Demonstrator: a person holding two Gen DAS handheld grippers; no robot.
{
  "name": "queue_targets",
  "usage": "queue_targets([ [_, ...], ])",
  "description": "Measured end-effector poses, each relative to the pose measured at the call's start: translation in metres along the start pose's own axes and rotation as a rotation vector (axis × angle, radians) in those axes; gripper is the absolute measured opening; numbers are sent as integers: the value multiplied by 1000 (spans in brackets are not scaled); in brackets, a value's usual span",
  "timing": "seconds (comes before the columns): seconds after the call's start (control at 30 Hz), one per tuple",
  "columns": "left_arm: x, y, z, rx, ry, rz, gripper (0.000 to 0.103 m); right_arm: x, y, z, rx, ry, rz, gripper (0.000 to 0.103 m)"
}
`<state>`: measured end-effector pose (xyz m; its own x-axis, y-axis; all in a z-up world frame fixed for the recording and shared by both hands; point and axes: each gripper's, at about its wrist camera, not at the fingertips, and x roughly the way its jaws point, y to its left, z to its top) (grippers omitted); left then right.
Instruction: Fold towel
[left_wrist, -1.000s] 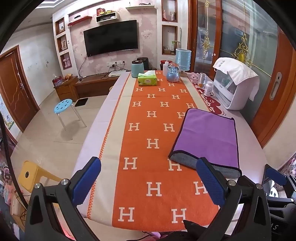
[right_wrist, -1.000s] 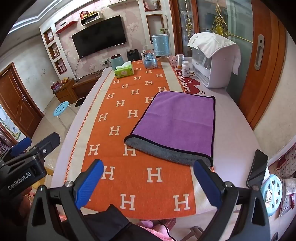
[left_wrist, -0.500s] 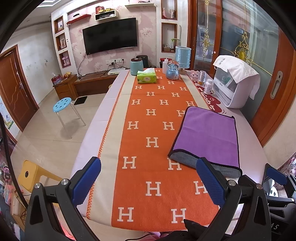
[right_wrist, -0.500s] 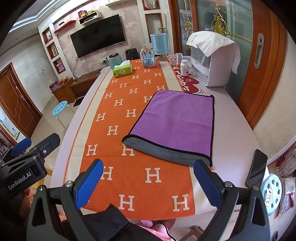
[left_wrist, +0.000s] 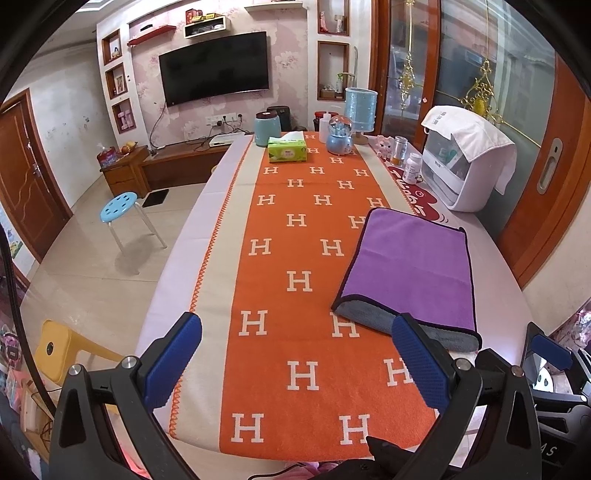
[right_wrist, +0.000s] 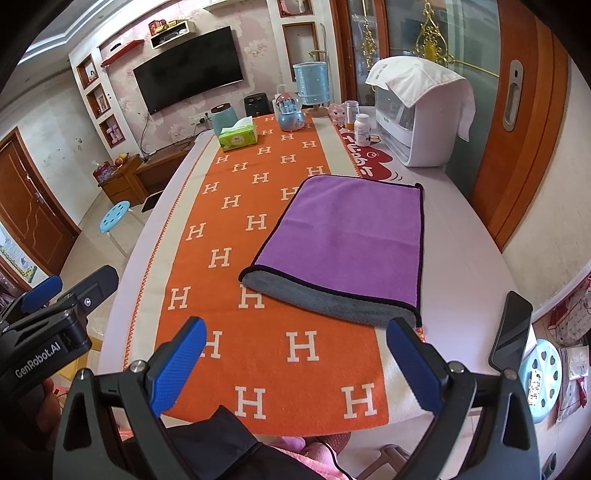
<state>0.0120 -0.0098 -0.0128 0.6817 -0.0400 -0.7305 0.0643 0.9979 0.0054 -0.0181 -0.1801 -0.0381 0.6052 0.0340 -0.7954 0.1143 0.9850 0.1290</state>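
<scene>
**A:** What fills the view, biggest first?

**B:** The long desk (left_wrist: 207, 206) takes most of it; an orange runner (left_wrist: 295, 280) patterned with white H letters runs down its middle, with pale cloth bare on either side; a wall-mounted television (left_wrist: 216, 66) hangs beyond the far end.

**A:** And the towel?

**B:** The purple towel (right_wrist: 347, 236) lies flat on the right half of the desk, partly on the runner and partly on the pale cloth; it is folded over, the purple face up and a grey underside showing as a rounded band along the near edge; a dark hem trims its border.

**A:** What stands near it?

**B:** A white appliance (right_wrist: 417, 122) draped with a white cloth (right_wrist: 417, 79) sits at the far right, well apart from the towel; a green tissue box (left_wrist: 287, 148) and a blue jar (left_wrist: 266, 127) stand at the far end of the runner; a blue stool (left_wrist: 120, 205) is on the floor to the left.

**A:** The tongs?

**B:** The left tongs (left_wrist: 295, 354) are spread wide over the near end of the runner, gripping nothing; their right pad overlaps the towel's near grey edge in the left wrist view, though I cannot tell whether it touches; the right tongs (right_wrist: 295, 350) are equally wide and bare, hovering just short of the towel's near edge; both blue pads (right_wrist: 177, 365) are clear of the cloth.
</scene>
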Motion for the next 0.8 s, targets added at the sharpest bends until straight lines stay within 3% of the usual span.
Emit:
queue_targets([
  [0.57, 15, -6, 13, 112, 13, -126, 102, -10, -3, -10, 101, -28, -83, 98],
  [0.8, 26, -10, 11, 176, 58, -181, 102, -14, -6, -22, 165, -34, -118, 98],
])
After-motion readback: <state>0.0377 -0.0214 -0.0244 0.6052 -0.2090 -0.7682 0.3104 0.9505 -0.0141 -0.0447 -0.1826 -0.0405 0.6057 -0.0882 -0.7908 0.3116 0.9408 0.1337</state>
